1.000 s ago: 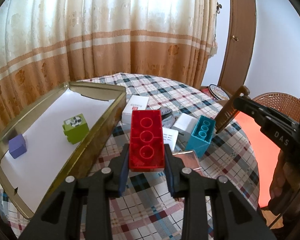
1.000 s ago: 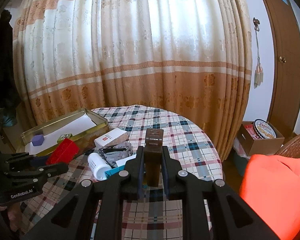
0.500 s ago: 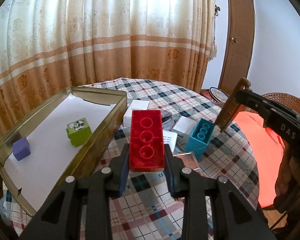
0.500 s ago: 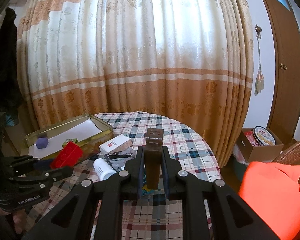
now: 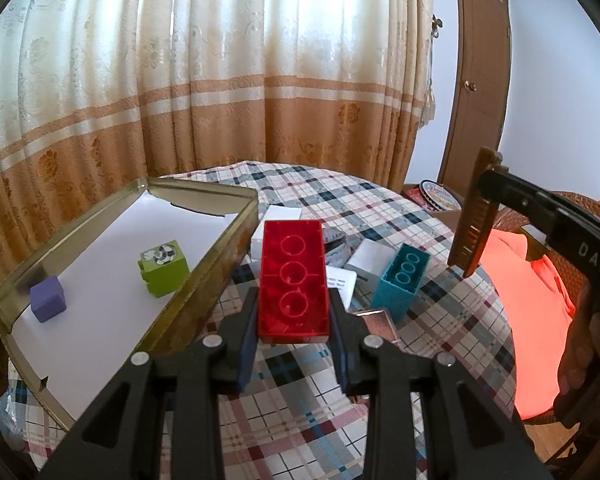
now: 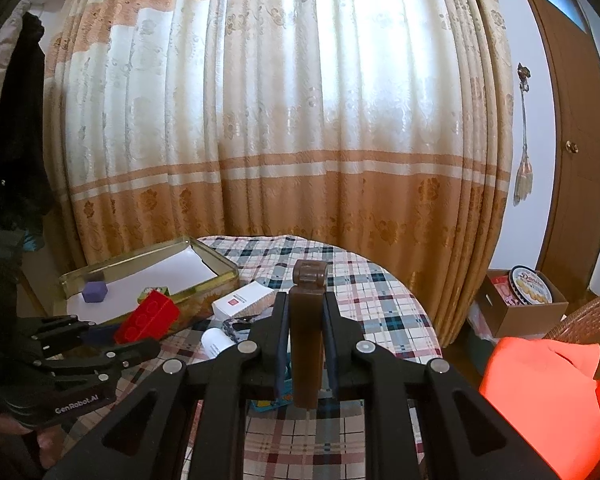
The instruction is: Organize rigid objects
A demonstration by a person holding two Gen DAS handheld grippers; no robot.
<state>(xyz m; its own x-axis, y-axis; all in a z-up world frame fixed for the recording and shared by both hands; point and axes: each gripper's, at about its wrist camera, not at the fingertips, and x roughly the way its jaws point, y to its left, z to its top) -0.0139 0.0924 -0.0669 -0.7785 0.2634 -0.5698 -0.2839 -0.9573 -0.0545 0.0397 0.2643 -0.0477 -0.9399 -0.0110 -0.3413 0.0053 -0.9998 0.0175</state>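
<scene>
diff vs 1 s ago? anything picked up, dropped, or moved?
The right hand-held gripper, shut on the brown comb, rose a little: seen from the left wrist, the comb climbed clear of the teal block. No grasp or release. The left hand-held gripper stays shut on the red block beside the tin tray; the green cube and purple cube lie in it as before.

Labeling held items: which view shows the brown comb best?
Left wrist view: the comb shows side-on, teeth visible, clamped in the right hand-held gripper. The right wrist view sees only its narrow edge between that gripper's fingers, so its shape is hard to read.
</scene>
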